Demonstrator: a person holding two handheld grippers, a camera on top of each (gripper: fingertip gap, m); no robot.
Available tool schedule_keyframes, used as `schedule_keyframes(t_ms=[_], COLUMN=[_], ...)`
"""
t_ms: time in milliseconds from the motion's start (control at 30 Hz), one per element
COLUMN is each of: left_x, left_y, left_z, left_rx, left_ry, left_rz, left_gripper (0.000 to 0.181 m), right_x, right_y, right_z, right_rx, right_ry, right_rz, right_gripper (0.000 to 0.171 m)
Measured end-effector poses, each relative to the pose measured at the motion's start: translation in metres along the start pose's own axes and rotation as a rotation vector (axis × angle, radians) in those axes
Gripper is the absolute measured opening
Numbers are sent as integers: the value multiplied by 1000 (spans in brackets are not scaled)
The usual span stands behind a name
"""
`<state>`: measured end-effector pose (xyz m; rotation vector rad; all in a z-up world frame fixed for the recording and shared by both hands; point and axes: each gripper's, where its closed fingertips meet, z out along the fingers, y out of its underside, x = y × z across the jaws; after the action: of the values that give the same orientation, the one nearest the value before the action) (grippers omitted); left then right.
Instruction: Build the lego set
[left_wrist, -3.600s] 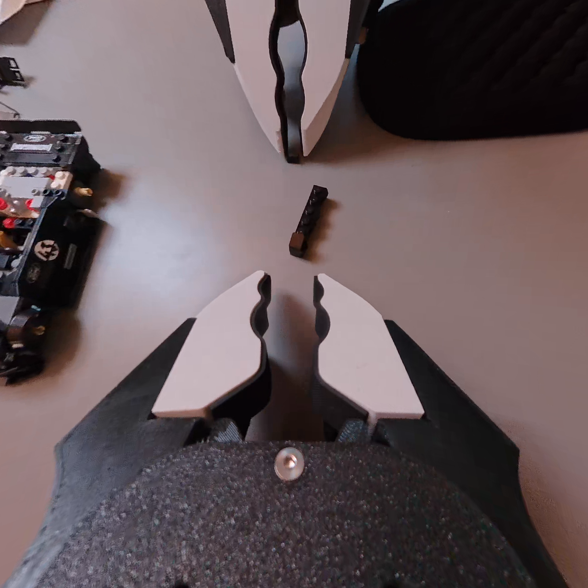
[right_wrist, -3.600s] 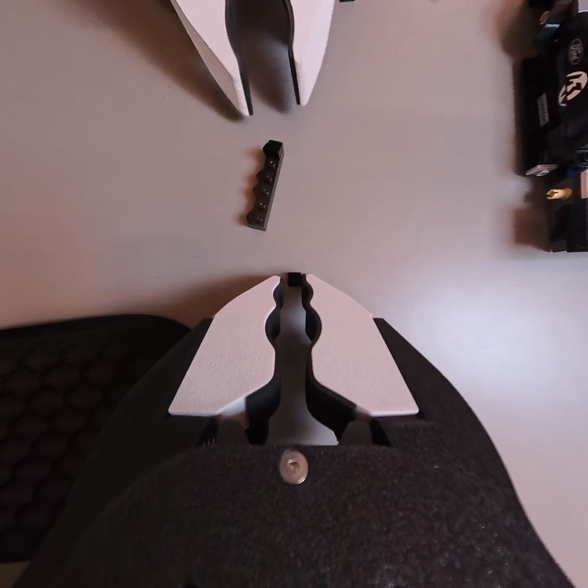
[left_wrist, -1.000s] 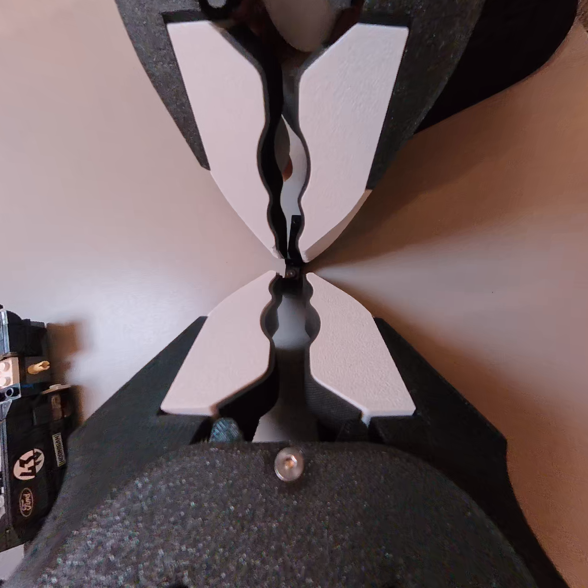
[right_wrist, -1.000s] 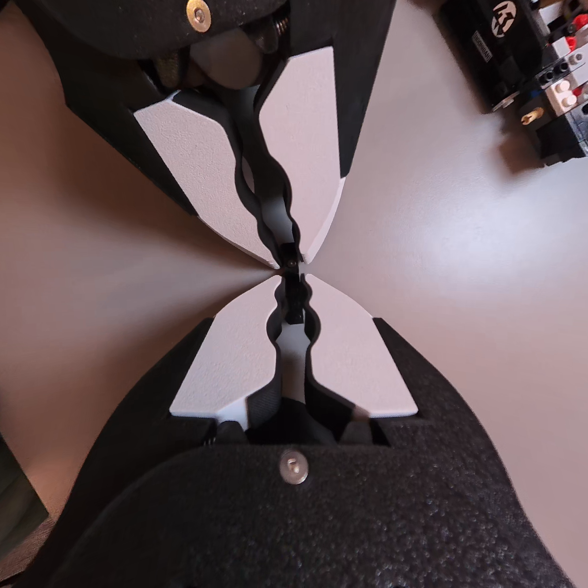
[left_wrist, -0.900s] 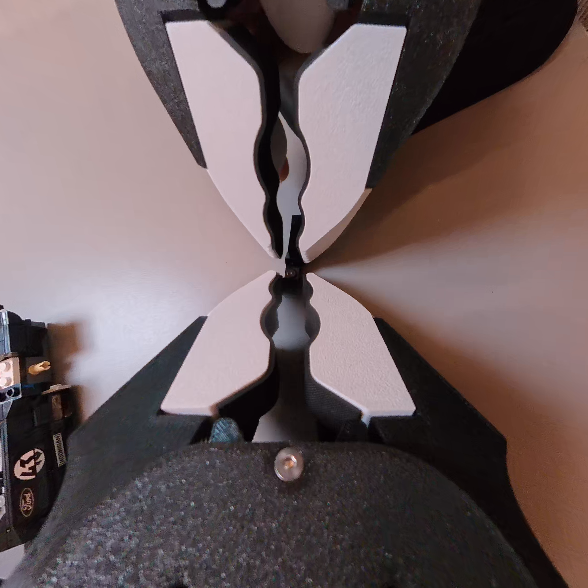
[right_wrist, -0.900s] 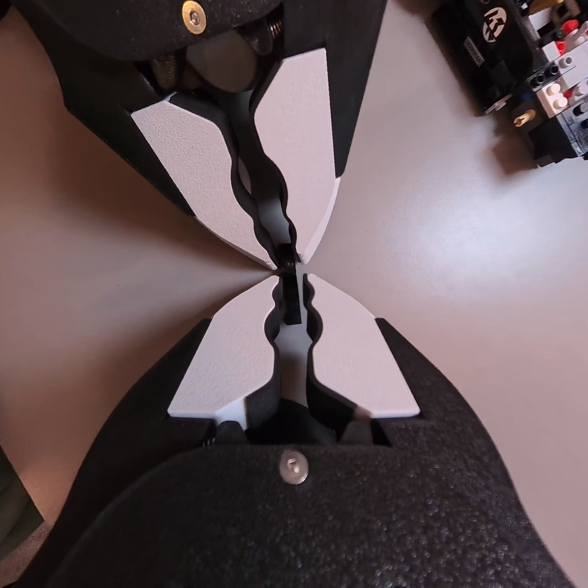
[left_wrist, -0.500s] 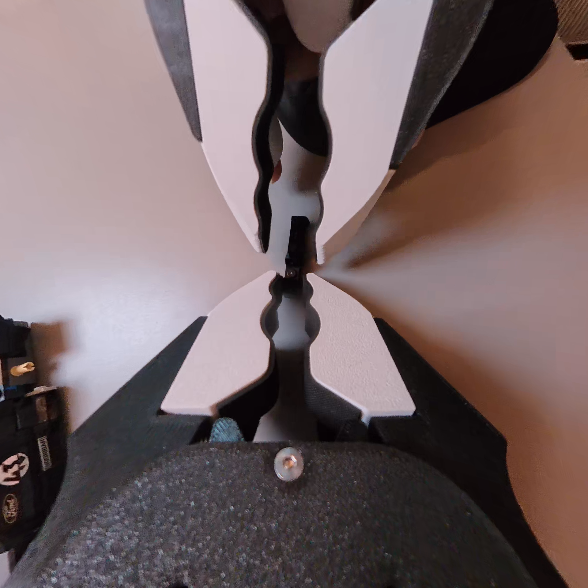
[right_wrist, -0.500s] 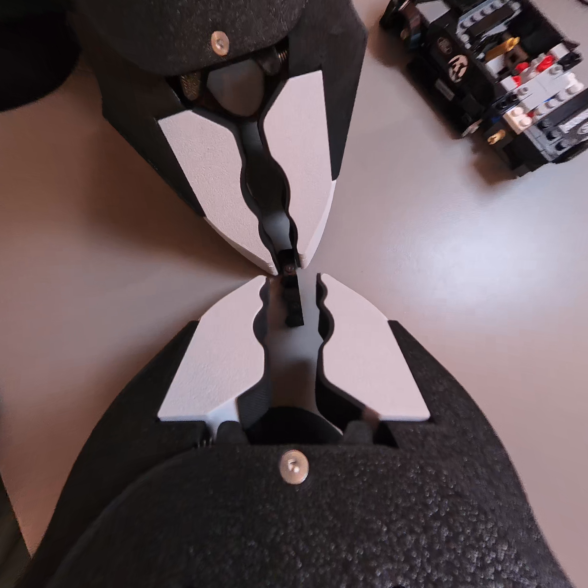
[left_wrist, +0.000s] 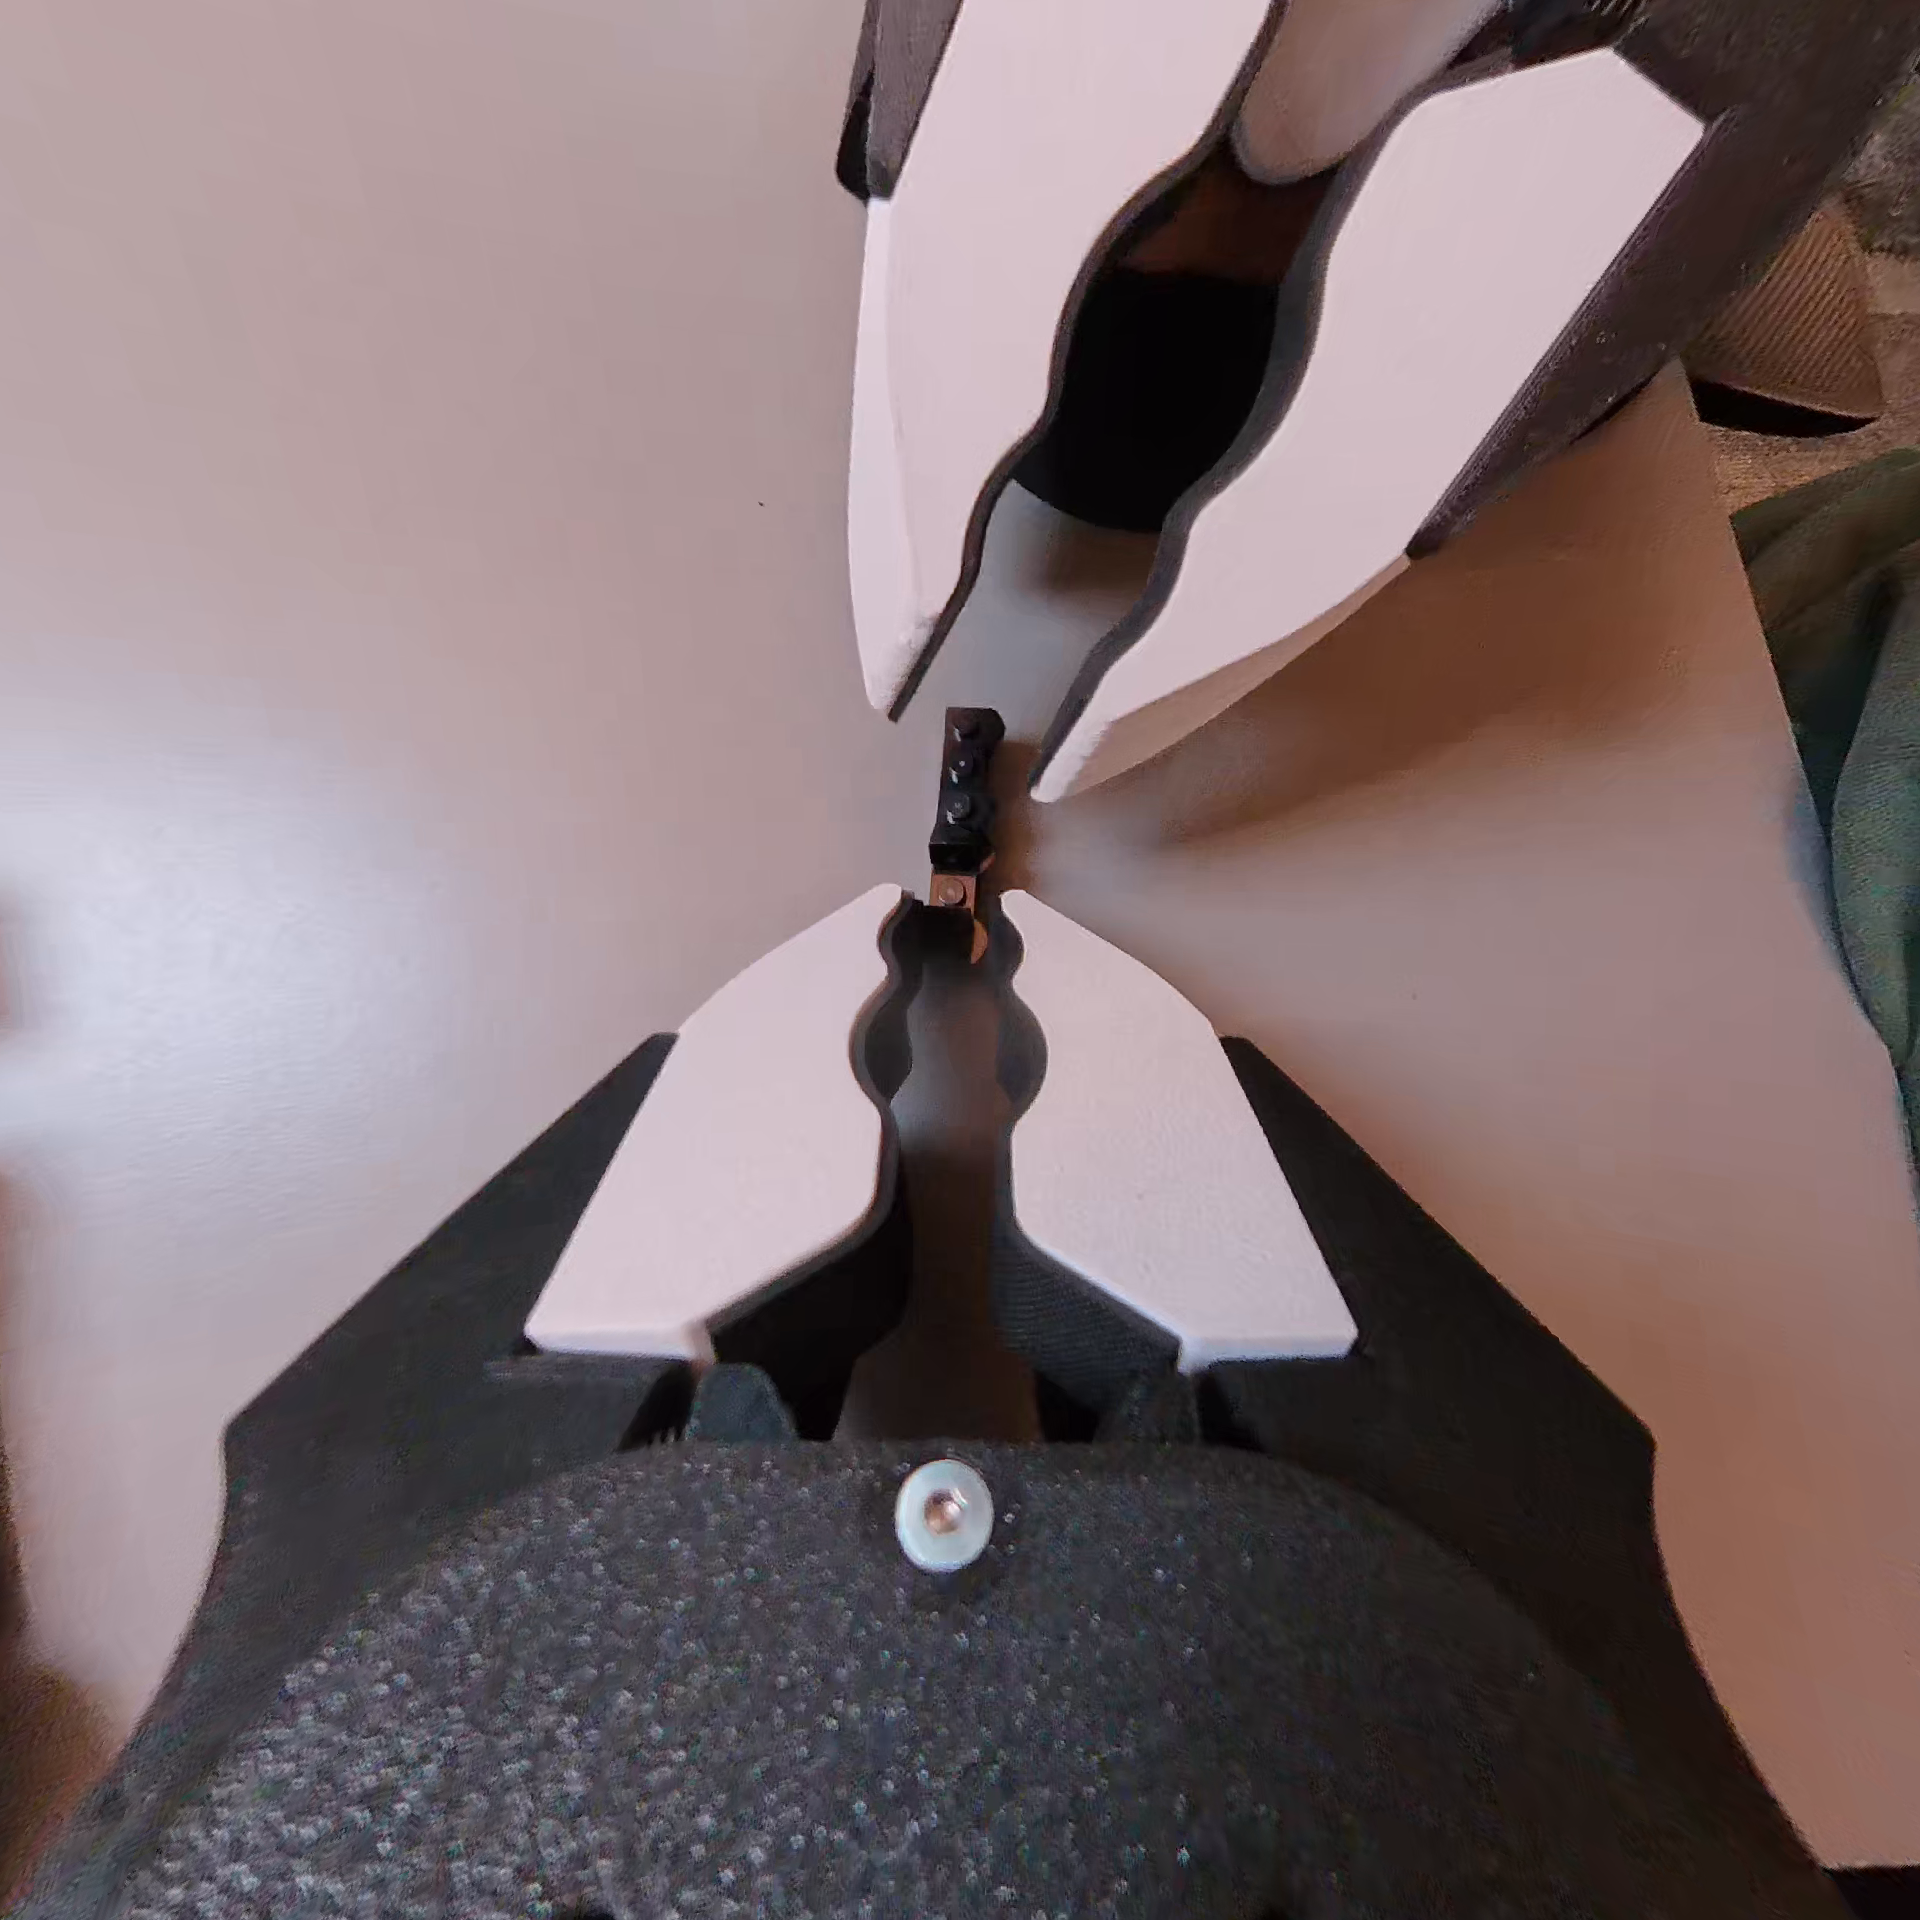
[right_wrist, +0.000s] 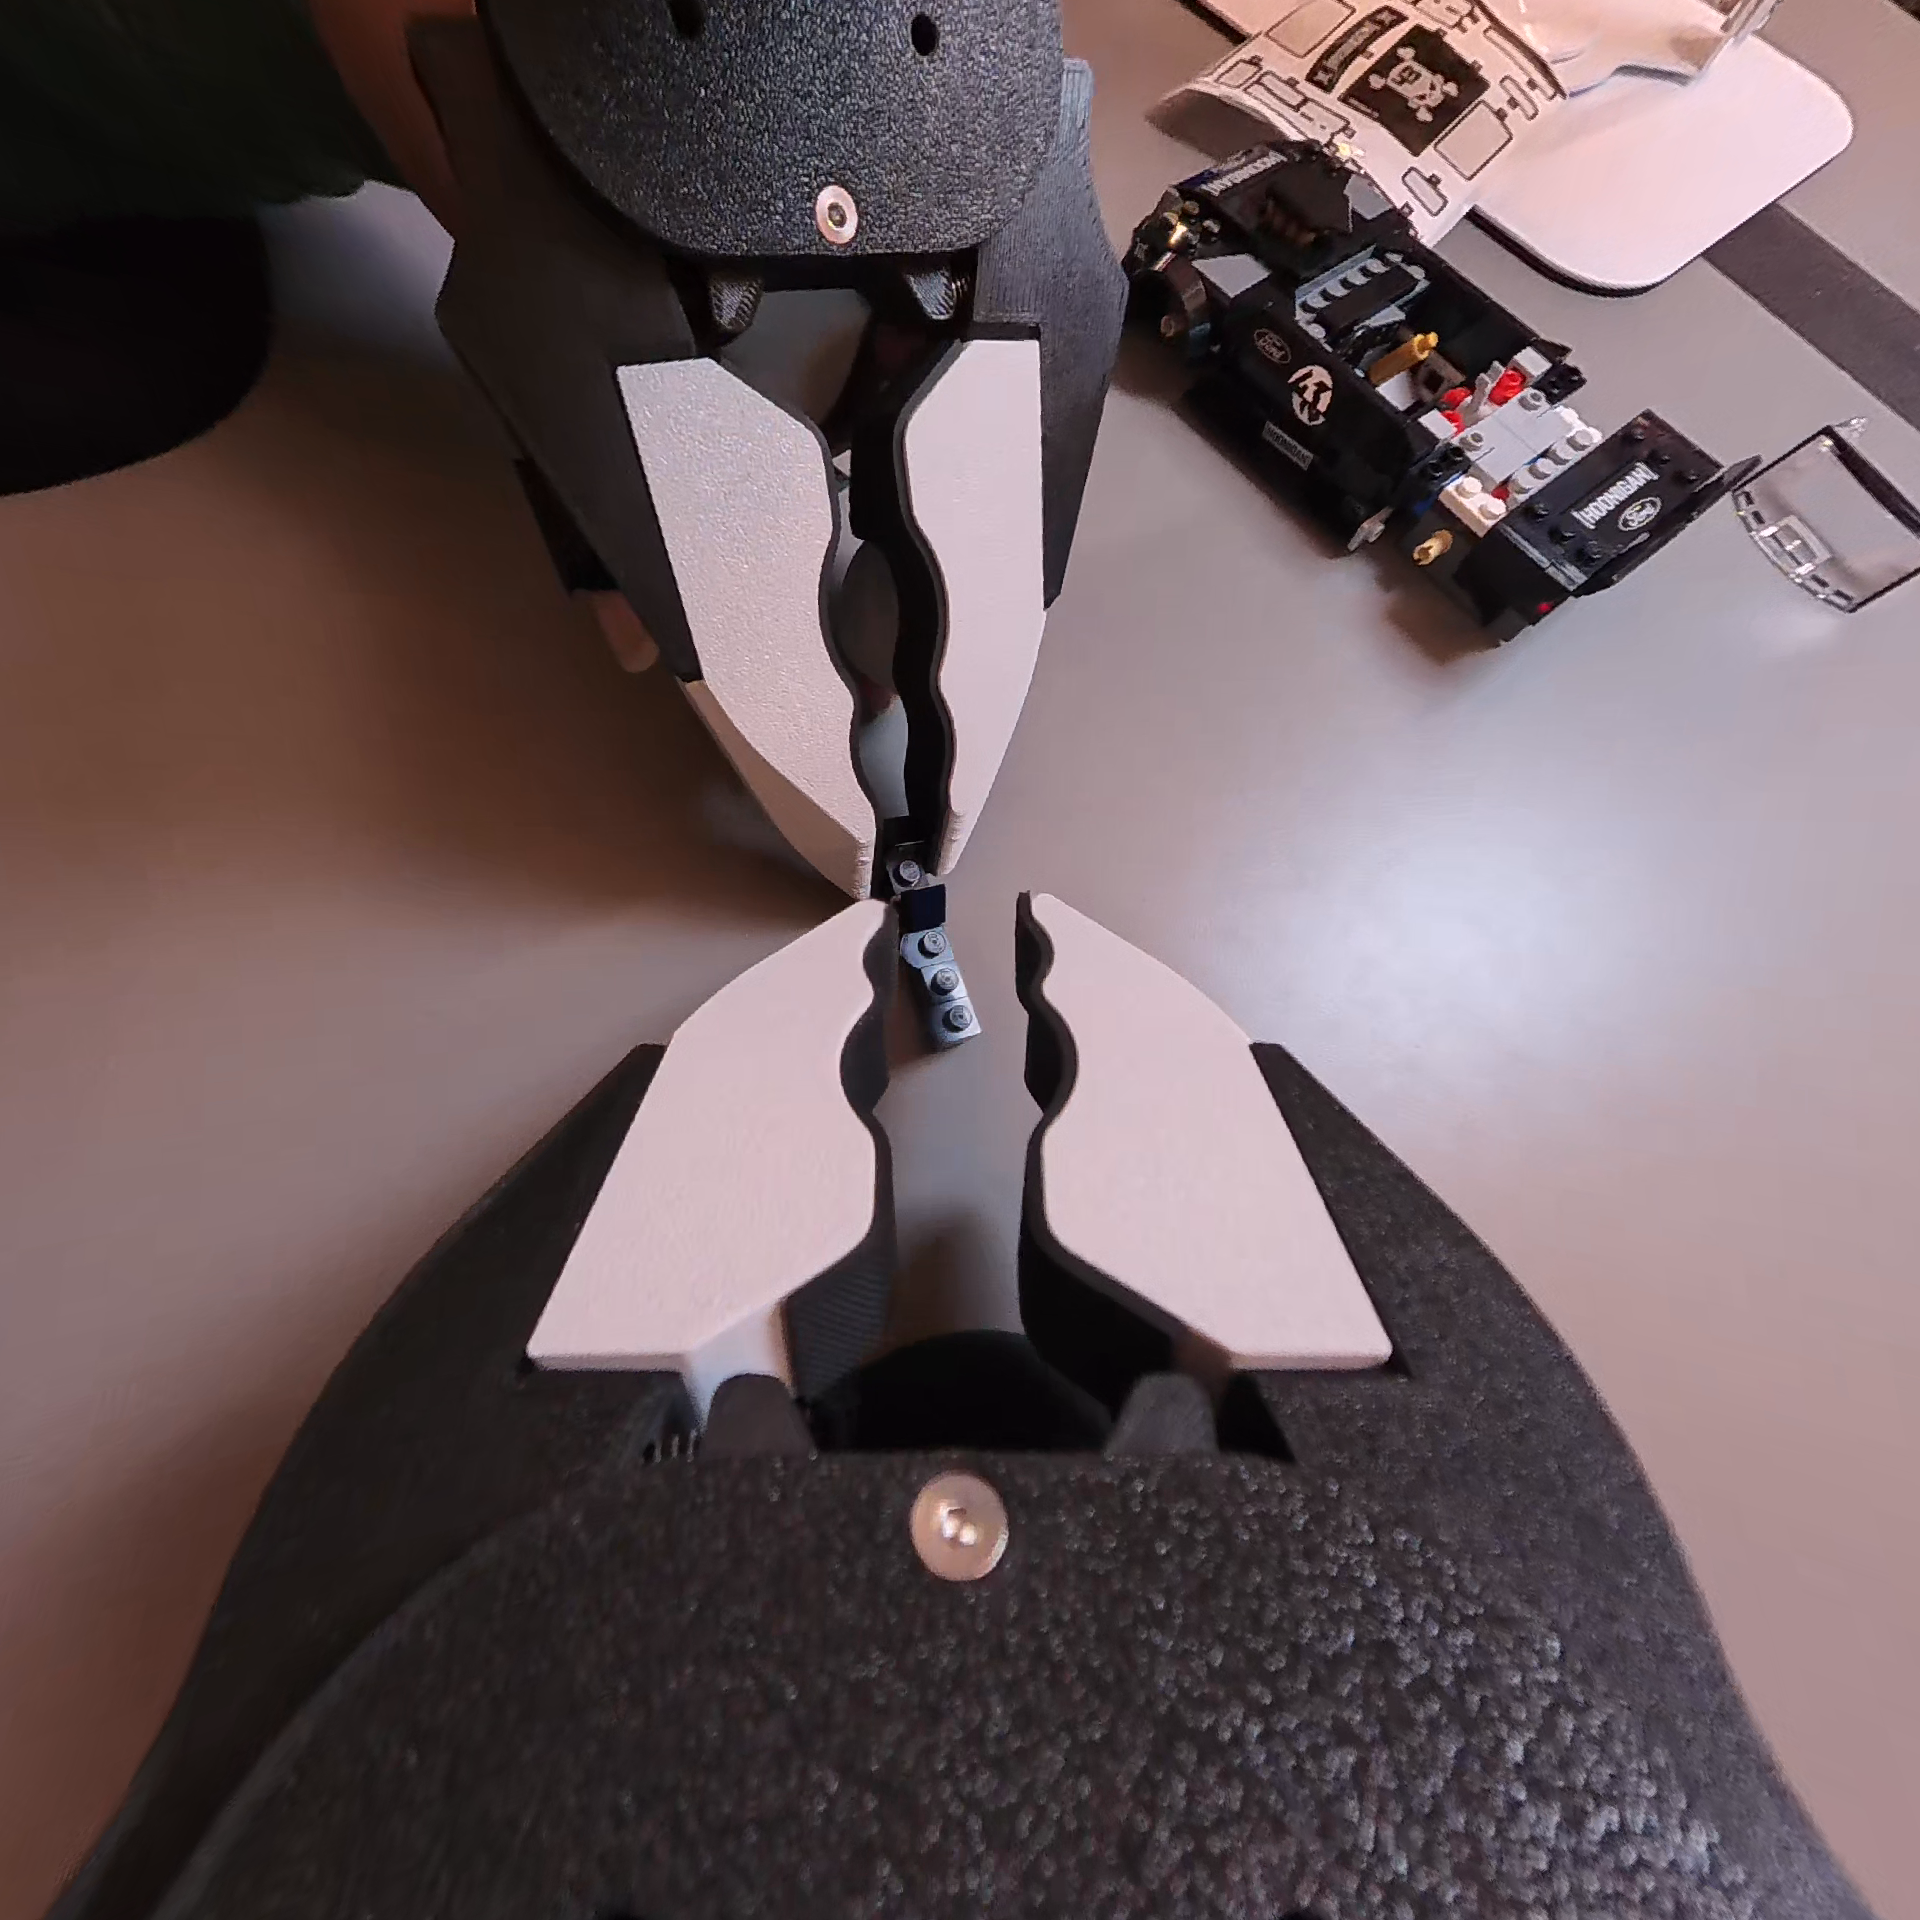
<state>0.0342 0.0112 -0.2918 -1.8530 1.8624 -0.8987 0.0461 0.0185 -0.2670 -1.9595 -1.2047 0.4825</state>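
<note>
**Narrow black plate handed to the left gripper; right gripper released**

**Left wrist view.** The left gripper (left_wrist: 951, 896) is closed narrow on one end of the black studded plate (left_wrist: 964, 795). The grip sits at the very fingertips, so most of the plate projects forward, clear of the pads, with its studs exposed. This leaves the free length available for pressing onto the model. The plate is carried above the table (left_wrist: 416, 520), not resting on it. The right gripper (left_wrist: 966, 748) faces it from the top of the view with its jaws spread; the plate's far end lies in the gap, apparently touching neither finger.

**Right wrist view.** The right gripper (right_wrist: 951, 909) is open wide. The plate (right_wrist: 938, 982) lies between its fingers, close to the left-hand one; whether it touches that one cannot be told. The left gripper (right_wrist: 904, 857) clamps the plate's far end. The load therefore appears to be carried by the left gripper alone.

The partly built black car (right_wrist: 1455, 416) stands on the table well apart, to the upper right. A clear windscreen piece (right_wrist: 1829, 520) lies just beside it, and a printed sheet (right_wrist: 1455, 94) lies behind it.

**Assessment.** The tip-only grip is probably shallow; side loading may pivot the plate.
</note>
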Motion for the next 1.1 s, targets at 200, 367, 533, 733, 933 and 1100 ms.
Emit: schedule_keyframes(t_ms=[200,367,533,733,933,1100], left_x=[1,2,2,2,4,3], left_y=[1,2,1,1,1,0], left_z=[0,0,-1,-1,-1,-2], left_rx=[-8,-15,-7,0,5,10], left_ry=[12,24,36,48,67,77], left_rz=[-20,-37,-54,-70,-89,-125], left_gripper=[12,12,12,12,12,12], right_x=[-2,-3,-7,-9,-9,-8], right_y=[-1,-1,-4,-2,9,9], right_z=[1,2,3,6,18,22], right_rx=[-3,-4,8,-41,-152,-181], right_ry=[-22,-29,-9,88,176,238], right_rz=[26,22,-57,-235,-362,-456], right_gripper=[21,20,21,24,24,21])
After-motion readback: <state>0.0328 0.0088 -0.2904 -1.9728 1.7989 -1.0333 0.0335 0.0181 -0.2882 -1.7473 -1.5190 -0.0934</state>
